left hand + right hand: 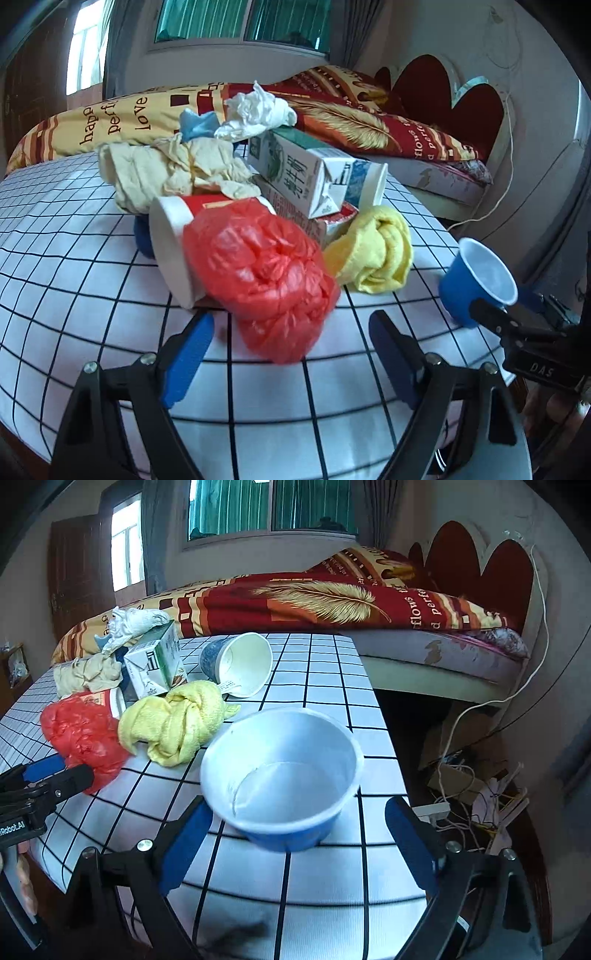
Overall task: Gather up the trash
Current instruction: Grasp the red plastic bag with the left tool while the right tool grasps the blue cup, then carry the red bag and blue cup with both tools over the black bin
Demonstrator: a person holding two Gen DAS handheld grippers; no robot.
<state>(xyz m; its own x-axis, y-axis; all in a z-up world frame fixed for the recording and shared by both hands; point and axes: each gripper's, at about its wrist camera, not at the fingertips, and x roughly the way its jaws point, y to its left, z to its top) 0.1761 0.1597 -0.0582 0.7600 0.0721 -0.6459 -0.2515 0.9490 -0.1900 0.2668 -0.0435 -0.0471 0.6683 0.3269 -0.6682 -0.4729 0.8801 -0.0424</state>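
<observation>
Nothing collected yet, judging by the heap on the checked bench [74, 258]. Far left: crumpled beige paper [177, 173] and white tissue [255, 110]. Then red plastic bag [266, 273] between the spread, empty jaws of the left hand-held gripper [291, 354]. Next, milk carton [299, 173] and yellow cloth [177, 723]. Rightmost, upright blue cup [284, 775] framed by the open right hand-held gripper [295, 838], not yet gripped.

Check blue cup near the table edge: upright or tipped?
Upright. The blue cup stands on its base on the table, mouth up, white inside visible and apparently empty.
</observation>
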